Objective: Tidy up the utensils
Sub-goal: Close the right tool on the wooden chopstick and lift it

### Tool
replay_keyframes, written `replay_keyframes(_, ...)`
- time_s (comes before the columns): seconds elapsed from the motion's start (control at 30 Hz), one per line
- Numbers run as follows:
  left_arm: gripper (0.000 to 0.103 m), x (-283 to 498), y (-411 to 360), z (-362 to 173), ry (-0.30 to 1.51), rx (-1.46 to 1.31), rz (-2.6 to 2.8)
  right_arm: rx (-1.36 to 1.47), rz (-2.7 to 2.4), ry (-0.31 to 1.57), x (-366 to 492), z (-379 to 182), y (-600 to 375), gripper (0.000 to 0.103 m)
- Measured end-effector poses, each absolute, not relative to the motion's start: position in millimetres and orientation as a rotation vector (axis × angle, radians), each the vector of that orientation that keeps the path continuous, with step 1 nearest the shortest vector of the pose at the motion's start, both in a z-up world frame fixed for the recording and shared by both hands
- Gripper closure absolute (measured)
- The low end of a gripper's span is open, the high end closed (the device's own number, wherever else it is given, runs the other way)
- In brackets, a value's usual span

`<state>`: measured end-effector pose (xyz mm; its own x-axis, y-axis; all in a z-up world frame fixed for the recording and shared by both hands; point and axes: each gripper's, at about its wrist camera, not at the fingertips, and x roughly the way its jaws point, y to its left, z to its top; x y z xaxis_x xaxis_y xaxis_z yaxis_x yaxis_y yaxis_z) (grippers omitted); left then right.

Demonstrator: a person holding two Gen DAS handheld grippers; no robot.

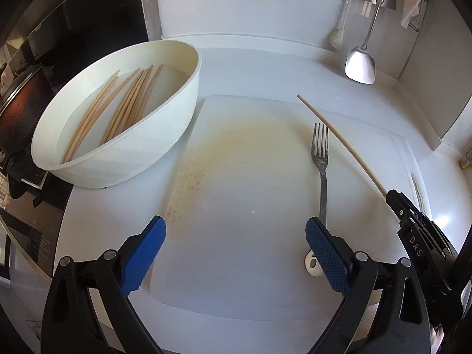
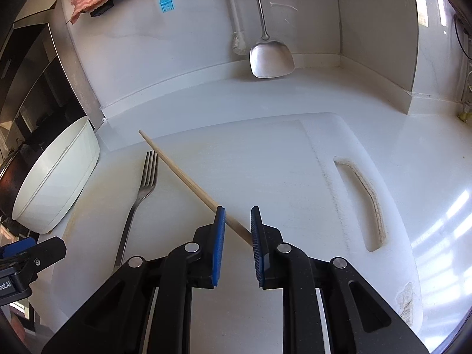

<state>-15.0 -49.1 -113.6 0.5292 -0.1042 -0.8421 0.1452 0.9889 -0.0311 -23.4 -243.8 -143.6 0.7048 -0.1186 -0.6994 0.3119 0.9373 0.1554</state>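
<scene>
1. The right gripper is seen nearly closed, its blue pads pressed on the thick end of a single wooden chopstick; the stick runs from the pads toward 10 o'clock in the right wrist view, its thin tip raised over the far edge of the cutting board.
2. The left gripper is held wide open with nothing between its blue pads; it hangs over the near part of the cutting board.
3. A metal fork lies flat on the board, just beside the chopstick, tines toward 12 o'clock; its handle end is partly hidden by the left gripper's right finger.
4. At 10 o'clock in the left wrist view a white bowl stands beside the board, with many chopsticks lying inside it.
5. The letters "DAS" can be read on the right gripper's body at 4 o'clock in the left wrist view.
6. A steel spatula hangs against the white wall at 12 o'clock in the right wrist view.
</scene>
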Motion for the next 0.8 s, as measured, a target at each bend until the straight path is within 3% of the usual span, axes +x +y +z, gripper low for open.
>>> replay_keyframes(0.37,0.009,-2,-86,-130,1.017,0.057,-0.215,0.269,-0.282,0.809,-40,-144,-271,0.087)
replay_keyframes(0.57,0.009,6,-101,-137,1.018,0.053,-0.228,0.246,-0.223,0.796,-41,-137,-275,0.078)
replay_keyframes(0.8,0.009,8,-109,-144,1.005,0.046,-0.203,0.184,-0.105,0.853,-21,-142,-277,0.077)
